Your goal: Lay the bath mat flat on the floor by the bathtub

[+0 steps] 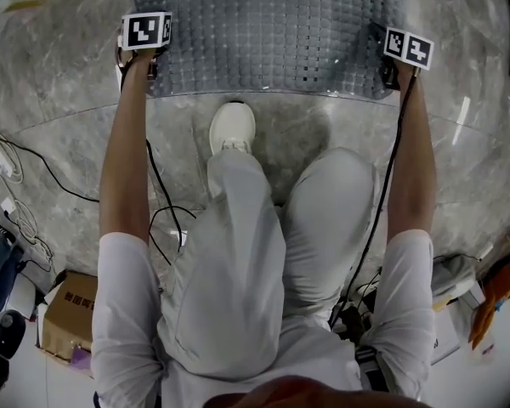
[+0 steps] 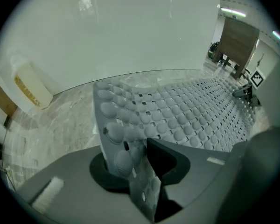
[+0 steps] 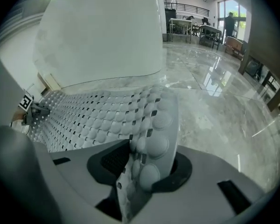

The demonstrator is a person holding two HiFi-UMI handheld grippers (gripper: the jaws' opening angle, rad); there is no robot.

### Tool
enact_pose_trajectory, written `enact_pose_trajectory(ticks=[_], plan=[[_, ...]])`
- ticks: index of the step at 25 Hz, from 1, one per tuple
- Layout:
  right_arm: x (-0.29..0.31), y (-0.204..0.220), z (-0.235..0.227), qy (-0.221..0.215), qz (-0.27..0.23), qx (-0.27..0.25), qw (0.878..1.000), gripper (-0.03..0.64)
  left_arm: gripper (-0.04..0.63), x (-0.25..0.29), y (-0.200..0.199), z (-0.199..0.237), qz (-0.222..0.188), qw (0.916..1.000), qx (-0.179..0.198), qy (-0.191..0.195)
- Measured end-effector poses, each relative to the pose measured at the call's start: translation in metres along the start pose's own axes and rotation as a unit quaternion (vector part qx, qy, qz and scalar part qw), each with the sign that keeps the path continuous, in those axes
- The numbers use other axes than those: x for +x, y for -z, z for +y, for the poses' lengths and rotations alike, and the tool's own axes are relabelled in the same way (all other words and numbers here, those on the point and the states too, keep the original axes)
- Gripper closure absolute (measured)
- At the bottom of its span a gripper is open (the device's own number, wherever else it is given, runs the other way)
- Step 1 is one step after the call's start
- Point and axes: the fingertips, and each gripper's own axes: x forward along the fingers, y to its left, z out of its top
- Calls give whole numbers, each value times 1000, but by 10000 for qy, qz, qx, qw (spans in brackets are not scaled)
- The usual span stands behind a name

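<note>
Release is the step in hand: the bath mat lies spread on the marble floor beside the bathtub. Its near corners stand loosely between the parted jaws of the left gripper and the right gripper. Next, both should probably lift clear so the corners drop flat.

My working surface is the grey marble floor. Lying directly on it:
- the studded grey bath mat, ahead of me
- my white shoe, just beside the mat's near edge
- black cables
- a cardboard box, at my left
</note>
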Motion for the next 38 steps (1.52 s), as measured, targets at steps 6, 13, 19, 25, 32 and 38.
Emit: enact_pose_trajectory(ticks=[6,13,19,25,32,38], plan=[[-2,6,-19,-150,-182,453,9987,396,414,-1,-1,8,8,9993,-224,305],[-11,21,-48,-86,-177,820,9964,368,336,-4,11,25,260,9992,-204,226],[-19,22,-57,-73,-288,855,9959,373,357,-12,22,49,210,9996,-102,-153],[-30,5,-14,-359,-722,664,9945,367,351,-28,12,35,-353,9988,-339,12],[-32,-9,64,-869,-1119,507,9886,464,425,-34,-5,-23,-939,9943,-216,460],[-38,-18,120,-1290,-1264,388,9828,547,562,-46,-23,-57,-1439,9872,-215,650]])
